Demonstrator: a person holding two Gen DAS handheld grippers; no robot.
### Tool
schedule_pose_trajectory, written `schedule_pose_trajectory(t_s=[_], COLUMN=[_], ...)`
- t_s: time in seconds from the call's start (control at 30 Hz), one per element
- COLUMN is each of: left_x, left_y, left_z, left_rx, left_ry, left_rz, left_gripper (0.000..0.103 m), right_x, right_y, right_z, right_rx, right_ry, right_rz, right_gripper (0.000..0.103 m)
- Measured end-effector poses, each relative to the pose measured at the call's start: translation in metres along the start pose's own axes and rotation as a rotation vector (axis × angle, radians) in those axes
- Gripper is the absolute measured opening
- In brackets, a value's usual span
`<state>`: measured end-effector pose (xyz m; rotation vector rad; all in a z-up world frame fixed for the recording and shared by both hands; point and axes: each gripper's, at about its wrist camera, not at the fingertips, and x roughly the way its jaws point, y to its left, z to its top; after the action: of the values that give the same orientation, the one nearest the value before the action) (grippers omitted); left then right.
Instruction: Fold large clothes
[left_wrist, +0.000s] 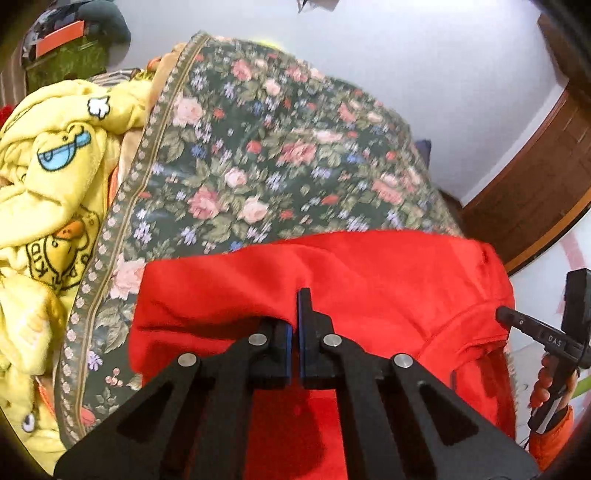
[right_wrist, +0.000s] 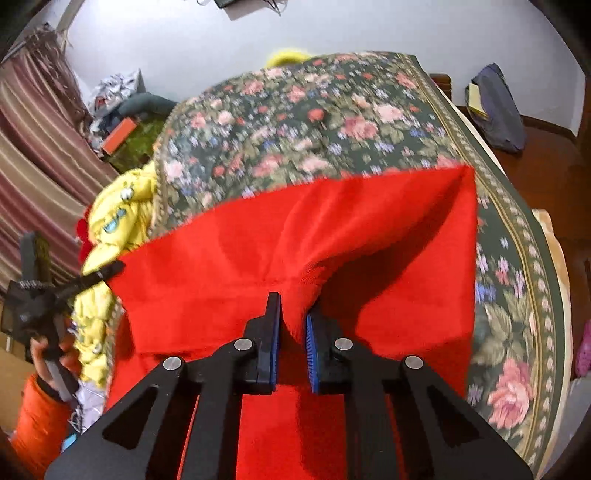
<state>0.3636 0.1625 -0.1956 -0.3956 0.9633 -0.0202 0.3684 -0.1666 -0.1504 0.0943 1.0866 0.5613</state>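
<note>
A large red garment (left_wrist: 369, 280) lies spread over the near part of a floral bedspread (left_wrist: 258, 147). My left gripper (left_wrist: 295, 325) is shut on a fold of the red cloth at its near edge. The right gripper's tip (left_wrist: 508, 316) shows at the garment's right side. In the right wrist view the red garment (right_wrist: 369, 229) stretches across the bedspread (right_wrist: 314, 118). My right gripper (right_wrist: 291, 325) is closed on a thick bunch of red cloth, with its blue pads (right_wrist: 309, 343) a little apart. The left gripper (right_wrist: 107, 271) pinches the garment's left corner.
A crumpled yellow cartoon-print blanket (left_wrist: 48, 177) lies along the bed's left side, also in the right wrist view (right_wrist: 118, 214). A green box with an orange item (left_wrist: 62, 40) stands beyond. Striped curtains (right_wrist: 33, 155) hang left. A dark bag (right_wrist: 498, 107) sits on a wooden surface right.
</note>
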Motion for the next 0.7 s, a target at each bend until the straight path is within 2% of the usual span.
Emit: schedule_pose_trajectory(t_s=[0.2, 0.3, 0.4, 0.5, 0.6, 0.67, 0.7], left_x=[0.036, 0.039, 0.032, 0.018, -0.002, -0.014, -0.02], left_y=[0.007, 0.003, 0.003, 0.006, 0.015, 0.024, 0.031], left_z=[-0.026, -0.038, -0.043, -0.044, -0.042, -0.037, -0.034], left_rx=[0.062, 0.113, 0.152, 0.17, 0.173, 0.157, 0.142], left_ry=[0.119, 0.126, 0.122, 0.11, 0.057, 0.024, 0.004], left_rz=[0.103, 0.159, 0.18, 0.194, 0.237, 0.256, 0.263], left_gripper=[0.003, 0.006, 0.011, 0.023, 0.038, 0.05, 0.051], right_x=[0.021, 0.022, 0.013, 0.004, -0.007, -0.016, -0.02], right_y=[-0.018, -0.022, -0.019, -0.02, -0.024, -0.027, -0.027], right_z=[-0.02, -0.026, -0.03, -0.031, -0.031, -0.03, -0.03], right_rx=[0.049, 0.04, -0.004, -0.038, -0.062, -0.069, -0.071], right_ry=[0.049, 0.059, 0.054, 0.066, 0.056, 0.026, 0.011], right_rz=[-0.079, -0.117, -0.166, -0.211, -0.248, -0.274, -0.285], right_gripper=[0.011, 0.012, 0.017, 0.018, 0.022, 0.032, 0.042])
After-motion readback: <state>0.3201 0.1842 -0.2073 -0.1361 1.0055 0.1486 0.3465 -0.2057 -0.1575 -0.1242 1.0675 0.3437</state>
